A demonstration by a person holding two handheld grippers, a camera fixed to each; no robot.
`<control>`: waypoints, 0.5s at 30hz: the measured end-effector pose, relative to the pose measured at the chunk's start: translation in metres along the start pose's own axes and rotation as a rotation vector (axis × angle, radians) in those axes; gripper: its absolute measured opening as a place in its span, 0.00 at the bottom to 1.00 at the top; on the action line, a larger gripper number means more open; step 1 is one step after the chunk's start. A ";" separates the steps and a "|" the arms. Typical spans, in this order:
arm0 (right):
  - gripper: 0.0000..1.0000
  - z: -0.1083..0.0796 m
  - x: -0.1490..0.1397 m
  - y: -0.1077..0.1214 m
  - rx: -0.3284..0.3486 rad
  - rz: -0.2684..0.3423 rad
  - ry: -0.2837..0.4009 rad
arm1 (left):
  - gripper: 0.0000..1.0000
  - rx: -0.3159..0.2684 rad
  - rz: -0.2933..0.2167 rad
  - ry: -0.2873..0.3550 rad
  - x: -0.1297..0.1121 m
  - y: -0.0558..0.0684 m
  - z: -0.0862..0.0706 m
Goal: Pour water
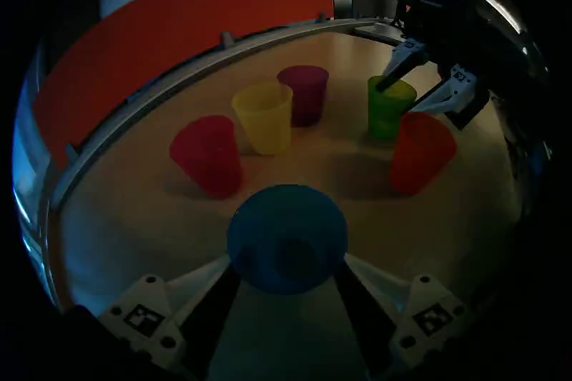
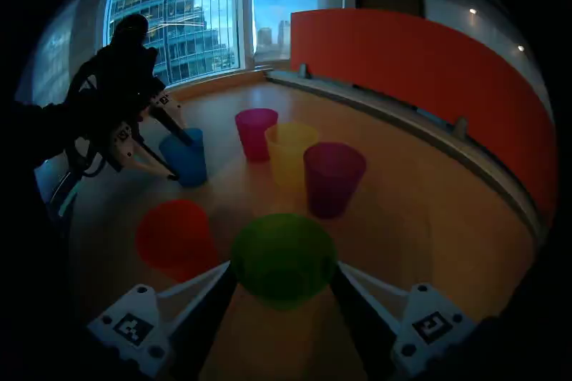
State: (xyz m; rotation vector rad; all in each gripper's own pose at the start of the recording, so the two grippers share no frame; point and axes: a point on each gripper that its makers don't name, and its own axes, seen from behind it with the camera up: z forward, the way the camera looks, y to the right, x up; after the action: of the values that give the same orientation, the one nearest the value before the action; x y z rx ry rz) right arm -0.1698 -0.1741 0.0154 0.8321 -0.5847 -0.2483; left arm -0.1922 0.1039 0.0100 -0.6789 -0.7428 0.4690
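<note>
The left tool [image 1: 286, 266] is closed around a translucent blue plastic cup [image 1: 286, 234], with one finger pressed to each side of it. In the right gripper view that cup stands upright on the pale wooden desk [image 1: 136, 238], on the side towards the windows [image 2: 179, 16]. The right tool [image 2: 282, 270] clasps a translucent green plastic cup [image 2: 282, 256] the same way, a finger against either flank, and it too sits upright on the desk. Just beside the green cup stands an orange plastic cup [image 2: 175, 238]. Between the two held cups a loose row of three runs across the desk. A purple plastic cup [image 2: 332, 177] is nearest the green one, a yellow plastic cup [image 2: 289, 152] is close against it, and a pinkish-red plastic cup [image 2: 255, 131] is nearest the blue one. All stand rim up. A long orange wall panel [image 2: 429, 73] runs behind the desk's far edge. Whether either held cup has water in it I cannot tell.
</note>
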 end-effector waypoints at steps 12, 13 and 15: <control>0.94 -0.001 -0.001 0.000 -0.011 -0.002 0.008 | 0.84 0.002 0.010 -0.024 -0.007 0.003 0.000; 0.94 -0.001 -0.001 0.001 -0.012 -0.002 0.007 | 0.84 0.000 0.010 -0.024 -0.008 0.004 -0.001; 0.97 -0.001 -0.001 0.001 -0.015 -0.002 0.006 | 0.83 -0.002 0.010 -0.025 -0.009 0.005 -0.001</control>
State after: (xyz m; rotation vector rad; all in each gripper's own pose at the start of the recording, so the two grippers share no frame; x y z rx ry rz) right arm -0.1702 -0.1721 0.0149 0.8189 -0.5758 -0.2511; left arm -0.1975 0.1013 0.0021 -0.6804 -0.7642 0.4871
